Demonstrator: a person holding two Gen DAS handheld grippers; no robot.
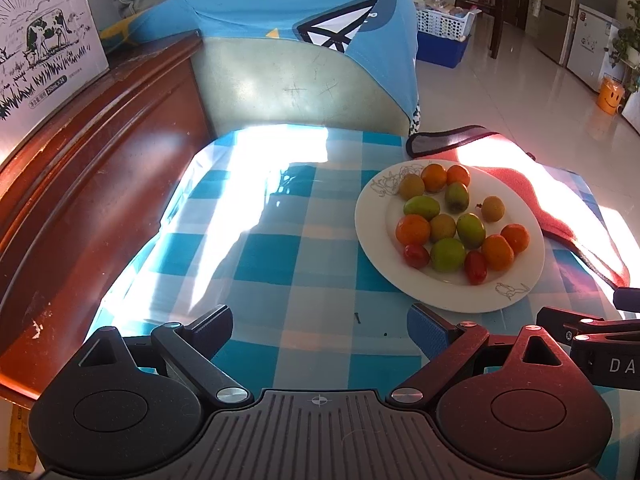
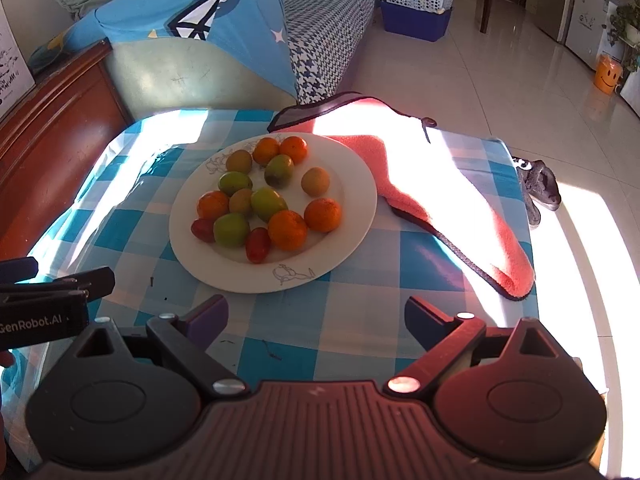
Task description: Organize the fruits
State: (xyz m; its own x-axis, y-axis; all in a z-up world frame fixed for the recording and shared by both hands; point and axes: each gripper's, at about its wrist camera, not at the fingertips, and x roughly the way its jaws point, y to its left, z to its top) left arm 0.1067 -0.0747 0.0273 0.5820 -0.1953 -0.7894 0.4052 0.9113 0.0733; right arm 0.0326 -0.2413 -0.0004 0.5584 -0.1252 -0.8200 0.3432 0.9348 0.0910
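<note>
A white plate [image 1: 372,236] [image 2: 352,200] sits on the blue checked tablecloth [image 1: 280,248] [image 2: 360,300]. It holds several small fruits mixed together: orange tangerines [image 1: 497,252] [image 2: 287,229], green jujubes [image 1: 447,255] [image 2: 231,229], red cherry tomatoes [image 1: 475,267] [image 2: 257,245] and brownish longans [image 1: 492,208] [image 2: 315,181]. My left gripper [image 1: 320,330] is open, low over the cloth, left of and nearer than the plate. My right gripper [image 2: 316,318] is open just in front of the plate's near rim. Neither holds anything. Each gripper shows at the edge of the other's view.
A pink cloth with dark trim [image 1: 560,216] [image 2: 460,208] lies right of the plate, reaching the table's right edge. A wooden cabinet [image 1: 80,168] borders the table on the left, with a cardboard box [image 1: 40,40] on it. A sofa with blue fabric [image 1: 300,20] stands behind.
</note>
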